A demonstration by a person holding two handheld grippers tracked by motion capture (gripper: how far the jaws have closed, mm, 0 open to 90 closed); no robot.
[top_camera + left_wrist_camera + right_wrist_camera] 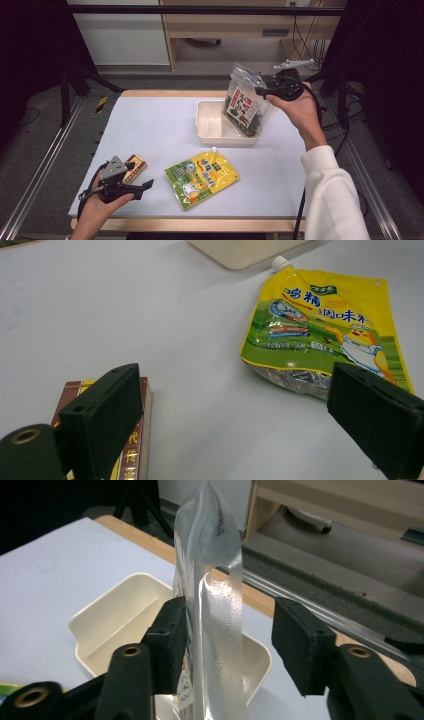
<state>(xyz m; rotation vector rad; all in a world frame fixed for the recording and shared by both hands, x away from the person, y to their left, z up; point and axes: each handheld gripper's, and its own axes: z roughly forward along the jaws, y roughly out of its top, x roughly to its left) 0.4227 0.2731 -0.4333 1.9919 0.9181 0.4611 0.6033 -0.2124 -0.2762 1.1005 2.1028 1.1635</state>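
Observation:
A clear zip bag of dark snacks (245, 102) stands upright with its lower end in the cream tray (210, 131). My right gripper (265, 90) is level with the bag's top edge, above the tray's far right. In the right gripper view the bag (210, 580) rises between the jaws of that gripper (230, 615); the left pad lies against it and the right pad stands clear, so the gripper is open. My left gripper (140, 175) hovers open near the front left of the table, with nothing between its jaws (232, 375).
A yellow spouted pouch (202, 179) (325, 325) lies flat at front centre. A small red-brown box (135, 170) (132, 450) sits beside the left gripper. The tray (100, 625) has a divider, and its left compartment holds nothing. Beyond the table's wooden far edge are shelving and cables.

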